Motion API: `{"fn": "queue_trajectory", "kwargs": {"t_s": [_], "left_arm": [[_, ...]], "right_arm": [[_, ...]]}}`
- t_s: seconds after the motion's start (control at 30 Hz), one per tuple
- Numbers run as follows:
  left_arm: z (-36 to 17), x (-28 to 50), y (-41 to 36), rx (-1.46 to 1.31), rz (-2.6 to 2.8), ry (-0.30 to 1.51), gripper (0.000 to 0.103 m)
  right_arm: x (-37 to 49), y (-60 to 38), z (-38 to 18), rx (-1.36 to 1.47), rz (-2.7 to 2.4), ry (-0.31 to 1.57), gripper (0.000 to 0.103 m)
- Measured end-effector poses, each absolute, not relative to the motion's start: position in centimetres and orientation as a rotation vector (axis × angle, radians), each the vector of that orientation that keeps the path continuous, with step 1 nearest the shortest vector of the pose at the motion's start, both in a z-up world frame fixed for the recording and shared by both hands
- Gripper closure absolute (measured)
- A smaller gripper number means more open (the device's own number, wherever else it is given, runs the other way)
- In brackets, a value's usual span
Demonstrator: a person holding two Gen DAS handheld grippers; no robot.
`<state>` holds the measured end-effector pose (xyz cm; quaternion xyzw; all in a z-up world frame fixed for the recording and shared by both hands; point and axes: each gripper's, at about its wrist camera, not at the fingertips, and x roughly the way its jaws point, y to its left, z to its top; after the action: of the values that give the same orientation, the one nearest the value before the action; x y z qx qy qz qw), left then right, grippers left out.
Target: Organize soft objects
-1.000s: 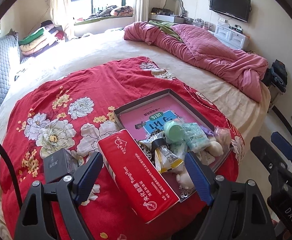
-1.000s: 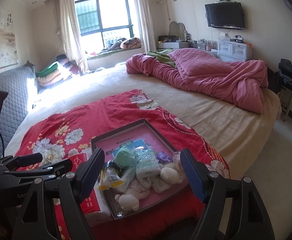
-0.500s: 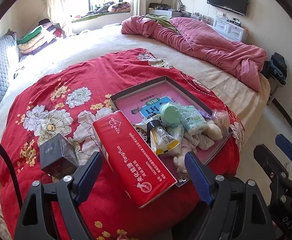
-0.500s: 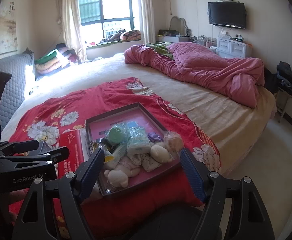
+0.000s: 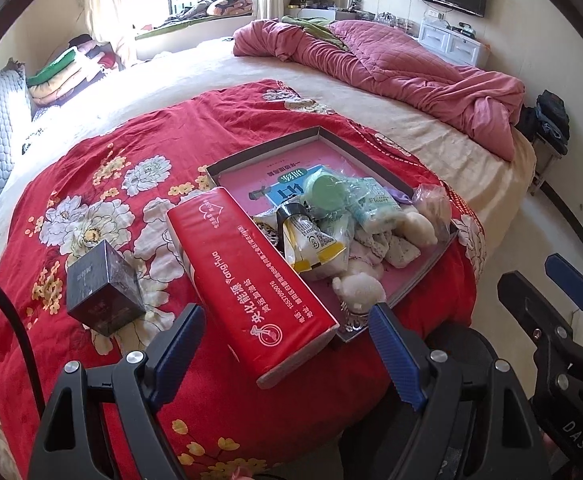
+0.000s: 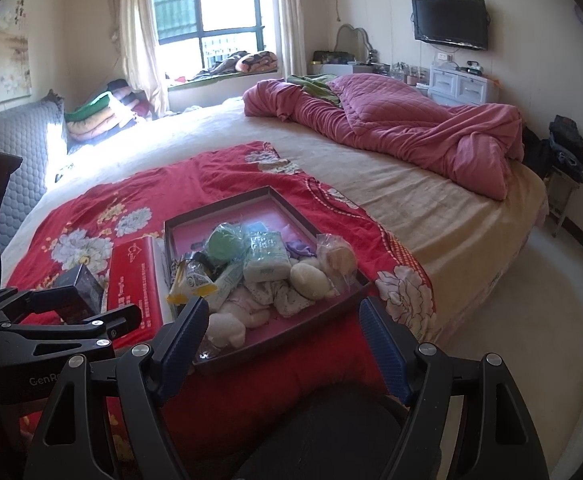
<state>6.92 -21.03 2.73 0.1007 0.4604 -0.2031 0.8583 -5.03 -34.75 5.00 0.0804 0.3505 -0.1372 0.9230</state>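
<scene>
In the left wrist view, the left gripper (image 5: 287, 344) is seen low in the frame, jaws spread wide and grasping nothing, above the near end of a red tissue pack (image 5: 247, 280) lying beside a shallow tray (image 5: 371, 152). The soft objects (image 5: 355, 232) are heaped in the tray's lower right part, at frame centre. A dark box (image 5: 103, 288) sits at left on the red floral cloth (image 5: 103, 176). The right gripper (image 6: 283, 336) is likewise held released and empty; one heap item, possibly a plush toy (image 6: 225, 330), is partly hidden.
</scene>
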Motion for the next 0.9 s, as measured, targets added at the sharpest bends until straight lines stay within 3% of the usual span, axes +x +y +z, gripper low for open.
{"fn": "queue_trajectory", "kwargs": {"t_s": [0.9], "left_arm": [[1.8,6.5,-20.7,0.210,-0.411,0.994,0.020]], "right_arm": [[-5.1,-34.7,3.7,0.203,-0.277,0.762,0.024]]}}
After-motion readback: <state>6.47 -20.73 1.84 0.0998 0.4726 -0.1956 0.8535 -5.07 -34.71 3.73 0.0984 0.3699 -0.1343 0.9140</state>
